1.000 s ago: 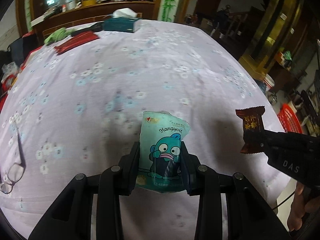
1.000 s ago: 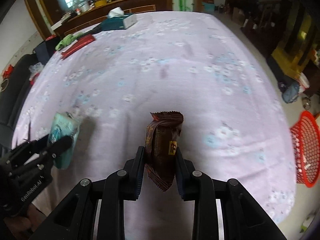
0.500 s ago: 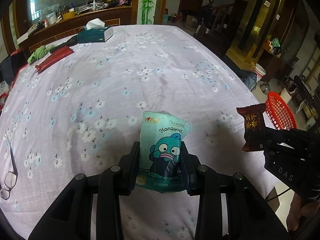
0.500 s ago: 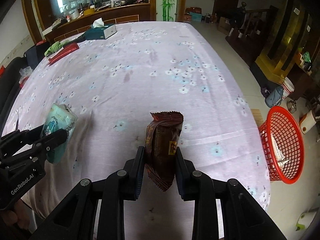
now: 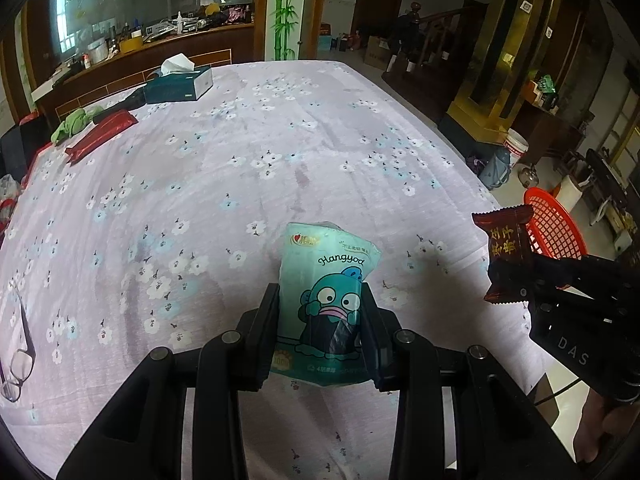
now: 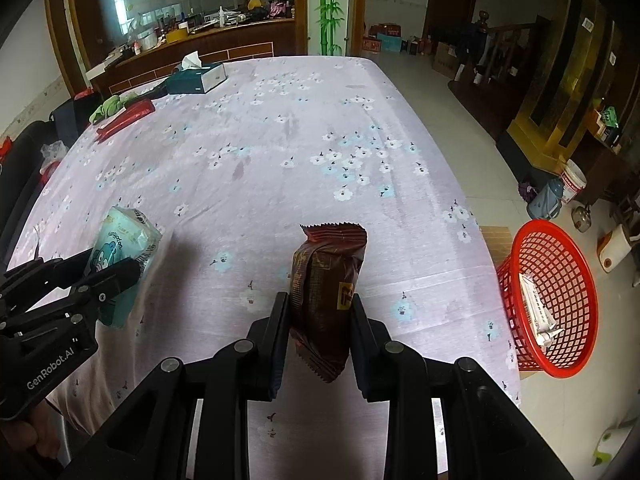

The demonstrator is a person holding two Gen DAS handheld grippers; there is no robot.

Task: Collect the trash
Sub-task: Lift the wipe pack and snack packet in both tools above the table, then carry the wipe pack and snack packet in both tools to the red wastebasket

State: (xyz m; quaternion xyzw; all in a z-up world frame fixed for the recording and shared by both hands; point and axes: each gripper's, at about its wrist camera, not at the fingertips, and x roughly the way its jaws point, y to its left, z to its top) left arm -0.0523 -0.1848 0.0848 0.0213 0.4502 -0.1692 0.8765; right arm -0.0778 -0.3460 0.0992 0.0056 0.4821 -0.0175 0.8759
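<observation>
**Two wrappers held above the flowered table, red basket on the floor**

The left gripper [image 5: 320, 332] stands closed on a teal pack [image 5: 326, 300] — the cartoon-printed pouch sits upright between the two black fingers [image 5: 266, 332], pinched at its lower half, its top rising clear above the fingertips. Both fingers press flat against the pack's sides, with no gap showing. The pack hangs over the near part of the table [image 5: 240, 160], which is spread with a pale lilac cloth printed with small flowers.

The right gripper [image 6: 318, 332] holds a brown wrapper [image 6: 326, 300] in the same way: upright, gripped low between narrow-set fingers [image 6: 362, 336], the crimped top edge standing free above them. Its lower corner pokes out below the fingertips. From the left wrist camera this wrapper shows side-on at the right edge, off the table's right rim.

A red basket [image 6: 556, 292] stands tilted on the tiled floor just beside the table's right edge, to the right of the brown wrapper and well apart from the teal pack. A white tube [image 6: 538, 312] lies inside it against the mesh wall.

At the far end of the table rest a tissue box [image 5: 178, 86], a red packet [image 5: 102, 136] and a green cloth [image 5: 74, 122]. Spectacles [image 5: 16, 364] lie at the near left edge. A hand [image 5: 608, 428] grips the right tool's handle.
</observation>
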